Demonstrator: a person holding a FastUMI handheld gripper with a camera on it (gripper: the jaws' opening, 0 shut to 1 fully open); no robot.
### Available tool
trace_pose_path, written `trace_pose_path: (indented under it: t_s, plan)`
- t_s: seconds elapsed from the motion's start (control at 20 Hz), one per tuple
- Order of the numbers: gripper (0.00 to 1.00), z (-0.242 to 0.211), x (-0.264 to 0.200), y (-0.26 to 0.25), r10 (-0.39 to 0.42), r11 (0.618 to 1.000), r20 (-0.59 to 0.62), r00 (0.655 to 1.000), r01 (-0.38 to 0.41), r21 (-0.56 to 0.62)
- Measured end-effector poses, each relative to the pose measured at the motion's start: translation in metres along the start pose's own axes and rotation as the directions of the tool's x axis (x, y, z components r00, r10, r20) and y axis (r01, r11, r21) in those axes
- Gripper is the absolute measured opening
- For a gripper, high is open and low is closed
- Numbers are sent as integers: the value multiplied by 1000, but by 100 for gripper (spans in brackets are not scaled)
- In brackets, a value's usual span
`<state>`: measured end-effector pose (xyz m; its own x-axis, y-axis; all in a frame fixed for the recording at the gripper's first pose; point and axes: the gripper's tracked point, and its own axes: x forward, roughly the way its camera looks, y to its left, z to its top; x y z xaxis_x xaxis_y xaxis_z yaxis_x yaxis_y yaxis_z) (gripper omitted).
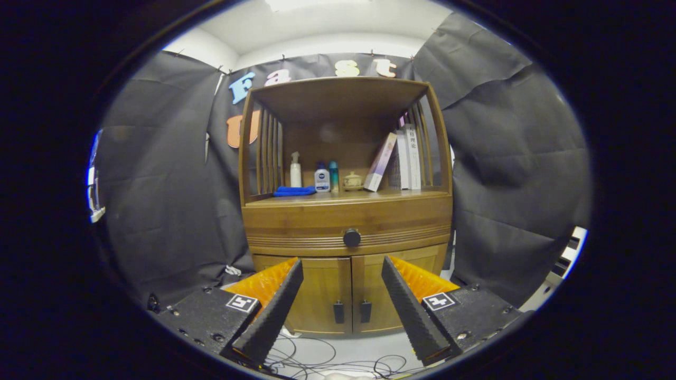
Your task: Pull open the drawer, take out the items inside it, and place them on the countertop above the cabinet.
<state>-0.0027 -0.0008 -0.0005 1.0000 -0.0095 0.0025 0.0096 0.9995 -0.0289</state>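
Your gripper (342, 264) is spread wide and holds nothing; its two fingers frame the cabinet doors (351, 295) ahead, with loose cables (317, 359) on the floor just beneath them. Beyond the fingertips and a little above them sits the drawer (347, 224), a wide wooden front closed flush in the cabinet (346, 211), with one round dark knob (351, 237) at its middle. That knob is where you should take hold: it looks hard, smooth and small, so close squarely on it from both sides or the fingers may slide off. Expect the drawer to be stiff wood, probably with some weight and drag, so pull straight back. What lies inside is hidden. Above it, the countertop (401, 195) already carries a blue cloth (294, 191), bottles (322, 178), a small jar (351, 181) and leaning books (404, 158); the bare stretch along its front edge looks the best landing place.
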Motion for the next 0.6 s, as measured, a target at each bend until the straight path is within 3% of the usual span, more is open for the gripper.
trace_pose_path:
  t_s: [0.6]
  plan:
    - [98,-4,15,-1,1,1000,-8,1000,-1,-5]
